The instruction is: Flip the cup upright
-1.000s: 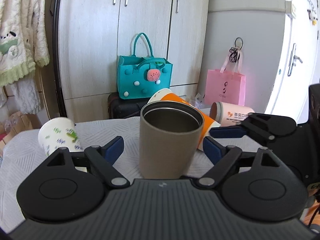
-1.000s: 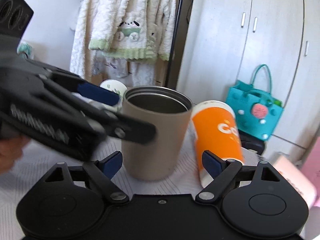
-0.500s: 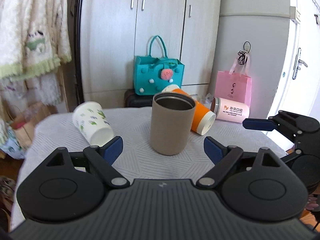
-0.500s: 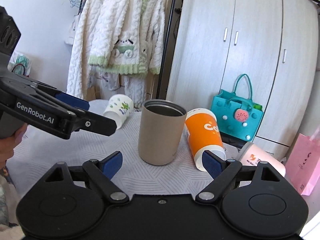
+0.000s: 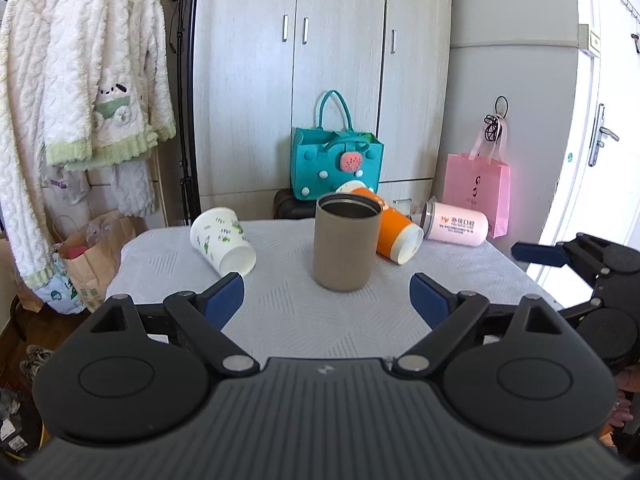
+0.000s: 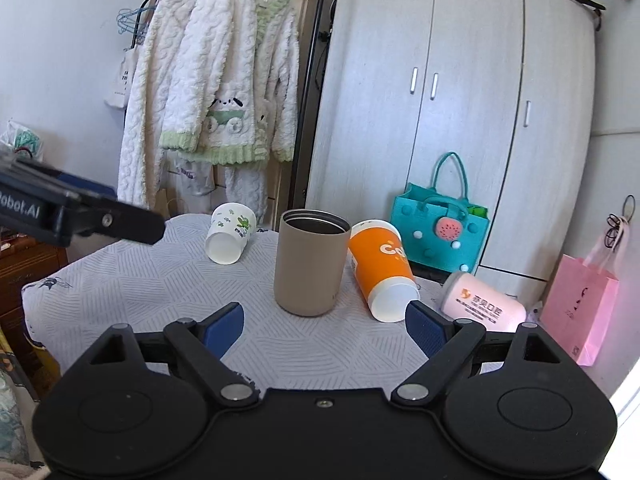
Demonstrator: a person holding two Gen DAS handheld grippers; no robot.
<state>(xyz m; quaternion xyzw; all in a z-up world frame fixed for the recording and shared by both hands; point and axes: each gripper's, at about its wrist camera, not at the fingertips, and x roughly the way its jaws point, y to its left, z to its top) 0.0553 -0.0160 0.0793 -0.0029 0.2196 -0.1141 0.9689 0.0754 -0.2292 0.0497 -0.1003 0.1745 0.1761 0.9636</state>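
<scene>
your left gripper point(image 5: 326, 294) hangs low over the table's point(image 5: 280, 312) near edge, jaws spread wide and empty. your right gripper point(image 6: 324, 322) is just as wide, nothing between its pads. ahead, the tan cup point(image 5: 346, 242) stands upright mid-table, mouth up. behind it the orange cup point(image 5: 394, 234) lies on its side, the floral cup point(image 5: 222, 240) tipped over left.

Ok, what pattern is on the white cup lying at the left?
Green leaf prints on white cup; clearest in right wrist view.
</scene>
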